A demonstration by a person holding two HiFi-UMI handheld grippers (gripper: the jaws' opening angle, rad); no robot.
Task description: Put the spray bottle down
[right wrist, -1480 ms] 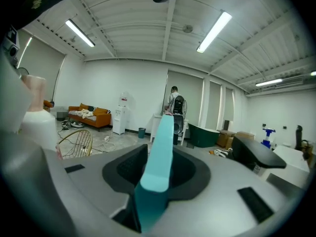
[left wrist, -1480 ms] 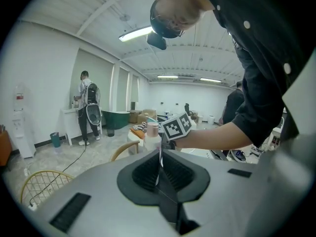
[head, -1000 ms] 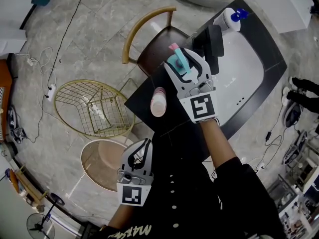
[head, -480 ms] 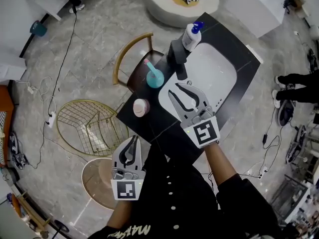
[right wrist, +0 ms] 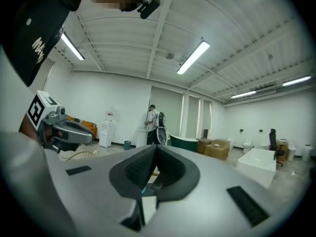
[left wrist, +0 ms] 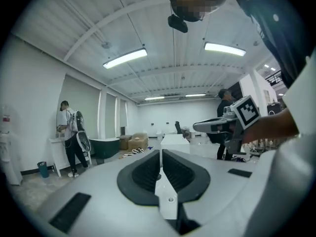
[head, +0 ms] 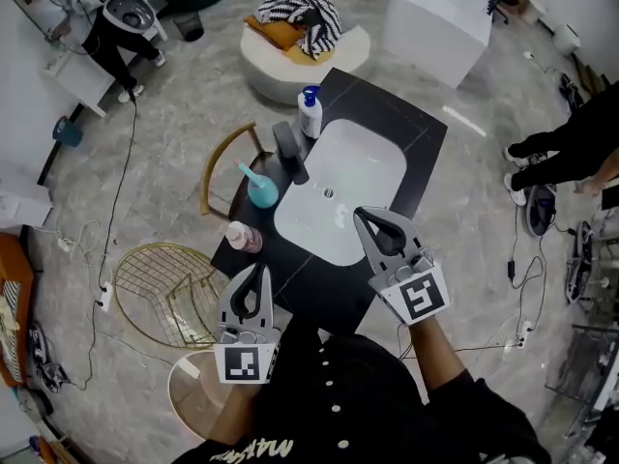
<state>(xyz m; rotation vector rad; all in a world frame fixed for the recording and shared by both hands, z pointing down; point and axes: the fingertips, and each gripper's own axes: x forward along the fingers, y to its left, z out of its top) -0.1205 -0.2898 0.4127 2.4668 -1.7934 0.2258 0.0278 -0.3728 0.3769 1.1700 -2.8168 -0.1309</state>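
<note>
Teal spray bottle (head: 259,191) with a pink trigger, set upright on the black counter (head: 418,135), just left of the white basin (head: 360,174) and just below the black faucet (head: 291,153) in the head view. Stands free, touched by neither gripper. Right gripper (head: 371,218) well apart from it, lower and to the right, over the near edge of the basin, with the basin's corner between the 2. Jaws of that gripper have just been closing and now sit pressed together with nothing between them, as seen in the right gripper view (right wrist: 156,147). Left gripper (head: 257,271) below the bottle, off the counter's near left corner, closer to it than the right one but also clear of it. Its 2 jaws likewise drawn together on nothing in the left gripper view (left wrist: 161,153). Both tools held roughly level, pointing out across the room rather than down at the counter. Further along the counter, 1 white bottle with a blue pump (head: 309,114) beside the faucet's far side, and 1 pink-capped bottle (head: 241,237) near the counter's left corner, between the spray bottle and the left gripper. Beside the counter, 1 chair with a curved wooden back (head: 215,162) and 1 gold wire stool (head: 160,283) on the grey marble floor (head: 164,114). Beyond, a round white seat with a striped cloth (head: 308,13) and a white block (head: 440,13).
</note>
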